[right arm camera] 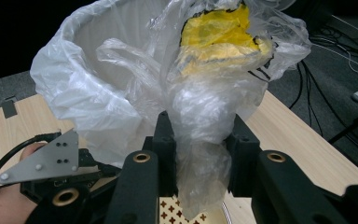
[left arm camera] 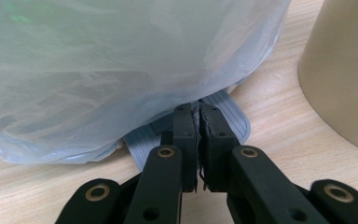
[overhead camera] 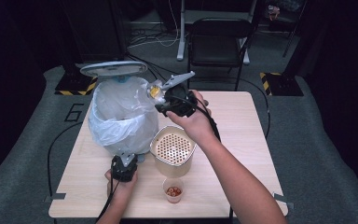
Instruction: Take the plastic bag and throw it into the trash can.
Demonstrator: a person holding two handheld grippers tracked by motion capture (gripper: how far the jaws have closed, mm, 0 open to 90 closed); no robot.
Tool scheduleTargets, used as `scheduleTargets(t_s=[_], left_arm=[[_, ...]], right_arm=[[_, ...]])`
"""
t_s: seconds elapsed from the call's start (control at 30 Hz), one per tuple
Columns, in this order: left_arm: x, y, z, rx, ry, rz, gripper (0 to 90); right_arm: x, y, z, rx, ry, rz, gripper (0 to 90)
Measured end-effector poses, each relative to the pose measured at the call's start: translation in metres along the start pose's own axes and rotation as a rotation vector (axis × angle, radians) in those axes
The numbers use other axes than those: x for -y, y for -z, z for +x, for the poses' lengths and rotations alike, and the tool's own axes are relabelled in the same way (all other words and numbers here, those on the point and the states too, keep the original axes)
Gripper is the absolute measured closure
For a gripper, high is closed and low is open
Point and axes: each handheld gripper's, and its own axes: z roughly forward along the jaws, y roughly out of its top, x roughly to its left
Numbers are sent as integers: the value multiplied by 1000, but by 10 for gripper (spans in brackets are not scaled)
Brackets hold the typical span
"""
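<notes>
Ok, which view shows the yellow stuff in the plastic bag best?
The right gripper view: the yellow stuff sits close up inside the clear bag pinched by the right gripper. The high view shows it small, beside the bin.

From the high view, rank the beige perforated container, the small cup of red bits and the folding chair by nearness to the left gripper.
1. Beige perforated container, just right of the left gripper; too close to call against the cup.
2. Small cup, right and nearer the table's front edge.
3. Folding chair, far beyond the table.

cup before strainer pot
</notes>
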Motion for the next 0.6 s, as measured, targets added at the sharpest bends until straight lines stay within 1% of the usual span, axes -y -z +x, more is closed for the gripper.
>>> scheduleTargets(t_s=[0.03, 0.07, 0.13, 0.17, 0.2, 0.27, 0.3, 0.37, 0.43, 0.47, 0.5, 0.57, 0.6], left_arm=[[0, 0, 0, 1, 2, 0, 853], [0, 0, 0, 3, 4, 4, 853], [0, 0, 0, 0, 4, -2, 852], [0, 0, 0, 0, 1, 0, 852], [0, 0, 0, 1, 1, 0, 852], [0, 0, 0, 3, 1, 6, 852], [0, 0, 0, 2, -3, 7, 852], [0, 0, -1, -3, -3, 1, 852], [0, 0, 0, -3, -4, 2, 852], [0, 0, 0, -1, -7, 6, 852], [0, 0, -1, -1, -7, 6, 852], [0, 0, 0, -1, -7, 6, 852], [0, 0, -1, -1, -7, 6, 852]], right_arm=[[-1, -1, 1, 1, -5, 2, 702], [-2, -3, 1, -4, 7, -1, 702], [-5, -5, 3, -9, 0, -1, 702], [-6, -7, 4, -12, 9, -4, 702], [-7, -8, 5, -13, 2, 1, 702], [-9, -10, 6, -15, 12, -6, 702], [-11, -10, 8, -18, 6, 0, 702], [-13, -13, 8, -20, 27, -9, 702], [-15, -14, 10, -26, 29, -8, 702], [-16, -15, 12, -29, 21, -4, 702], [-18, -16, 12, -31, 30, -6, 702], [-20, -19, 14, -35, 26, -6, 702], [-20, -21, 13, -38, 33, -11, 702]])
